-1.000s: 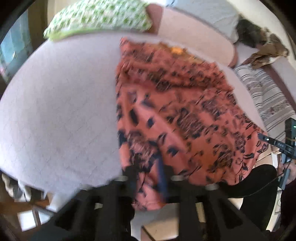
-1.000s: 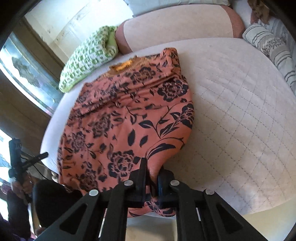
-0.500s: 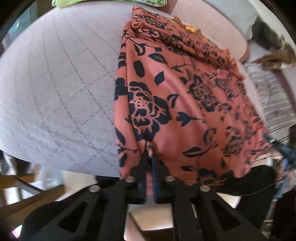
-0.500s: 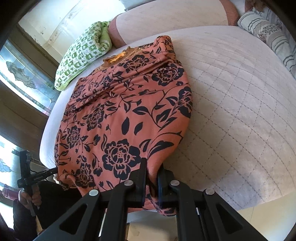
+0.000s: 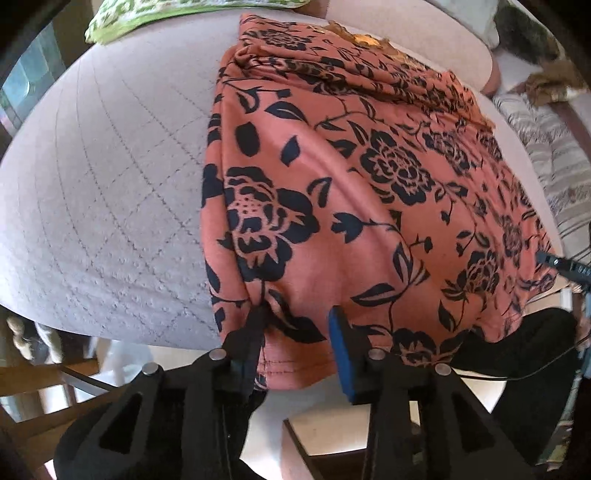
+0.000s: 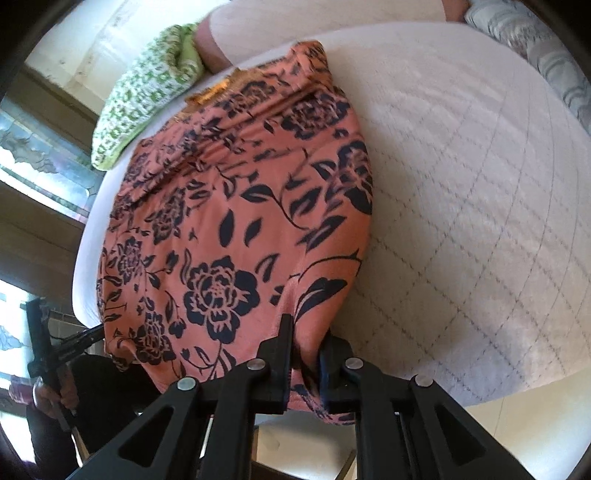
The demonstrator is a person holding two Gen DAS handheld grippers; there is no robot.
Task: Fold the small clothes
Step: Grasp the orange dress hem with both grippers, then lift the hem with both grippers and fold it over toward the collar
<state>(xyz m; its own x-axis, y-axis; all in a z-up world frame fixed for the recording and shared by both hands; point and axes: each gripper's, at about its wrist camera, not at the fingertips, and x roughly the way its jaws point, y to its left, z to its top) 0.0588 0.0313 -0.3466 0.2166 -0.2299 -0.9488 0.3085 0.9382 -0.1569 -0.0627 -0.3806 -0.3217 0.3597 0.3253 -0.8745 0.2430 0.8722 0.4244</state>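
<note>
Now the left gripper (image 5: 297, 325) stands spread over the floral garment's (image 5: 351, 192) hem, while the right gripper (image 6: 304, 345) pinches it on the quilted bed (image 6: 480, 184).

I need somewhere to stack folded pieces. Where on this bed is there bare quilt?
Bare quilt lies right of the floral garment, up to the striped pillows. A second patch lies left of it, below the green pillow. The middle is covered.

Both the left gripper (image 5: 297, 325) and the right gripper (image 6: 304, 345) are matte black plastic with angular fingers, triangular cut-outs in the linkage arms, round silver screw heads at the pivots, and blue pads lining the fingers.
</note>
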